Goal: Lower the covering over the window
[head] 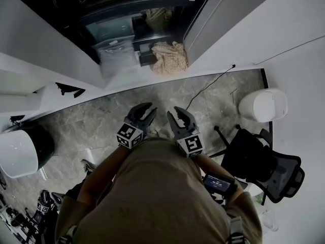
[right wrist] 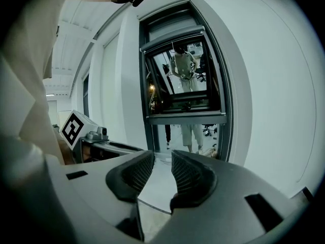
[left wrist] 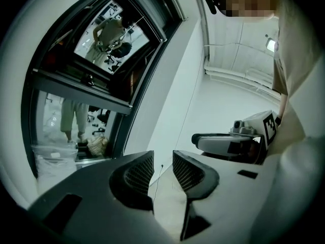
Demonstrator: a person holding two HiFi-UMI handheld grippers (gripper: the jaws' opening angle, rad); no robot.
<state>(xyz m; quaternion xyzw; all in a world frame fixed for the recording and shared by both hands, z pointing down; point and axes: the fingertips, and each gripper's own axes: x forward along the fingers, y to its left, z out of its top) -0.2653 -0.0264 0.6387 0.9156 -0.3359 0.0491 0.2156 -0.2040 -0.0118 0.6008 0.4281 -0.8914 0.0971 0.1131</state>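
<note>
Left gripper (head: 146, 115) and right gripper (head: 177, 117) are held side by side just in front of the person's torso. Both sets of jaws stand partly open with nothing between the pads, and neither touches anything. Grey stone floor (head: 101, 121) lies beyond them, with a black office chair (head: 264, 166) to the right. Further ahead, the window (right wrist: 185, 85) sits in the white wall, its dark glass exposed and reflecting the room. Its covering cannot be made out.

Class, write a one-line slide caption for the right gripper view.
Right gripper, jaws apart and empty, faces the dark window ahead.
</note>
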